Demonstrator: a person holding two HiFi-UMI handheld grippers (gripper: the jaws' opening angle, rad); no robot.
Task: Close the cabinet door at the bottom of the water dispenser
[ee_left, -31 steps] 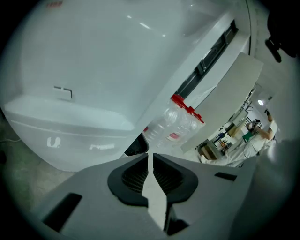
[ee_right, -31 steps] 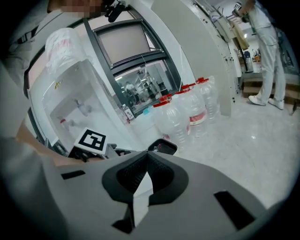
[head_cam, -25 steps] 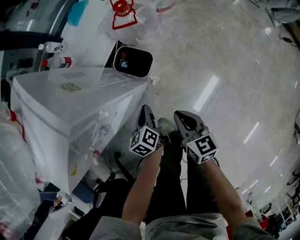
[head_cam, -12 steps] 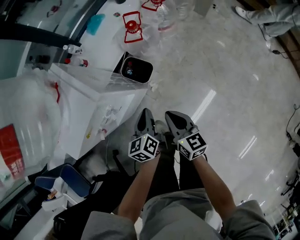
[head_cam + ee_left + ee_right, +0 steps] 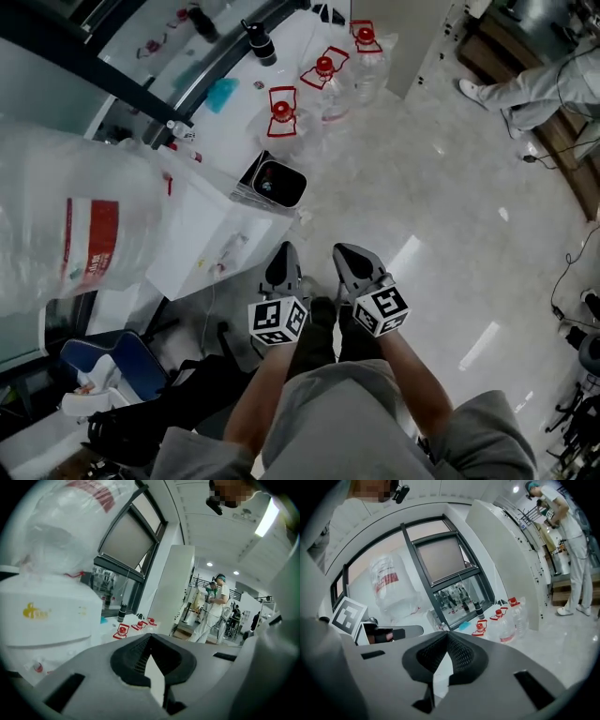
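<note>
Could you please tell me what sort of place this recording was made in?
Probably a lab or workshop: a water dispenser, spare red-capped bottles on the polished floor, and a person in white workwear.

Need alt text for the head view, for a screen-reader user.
Looking steeply down, a person holds the left gripper and right gripper side by side, both shut and empty, above a glossy floor. At left stands a white water dispenser with a large bottle on top and a small bin next to it; red-capped jugs stand beyond.
</note>
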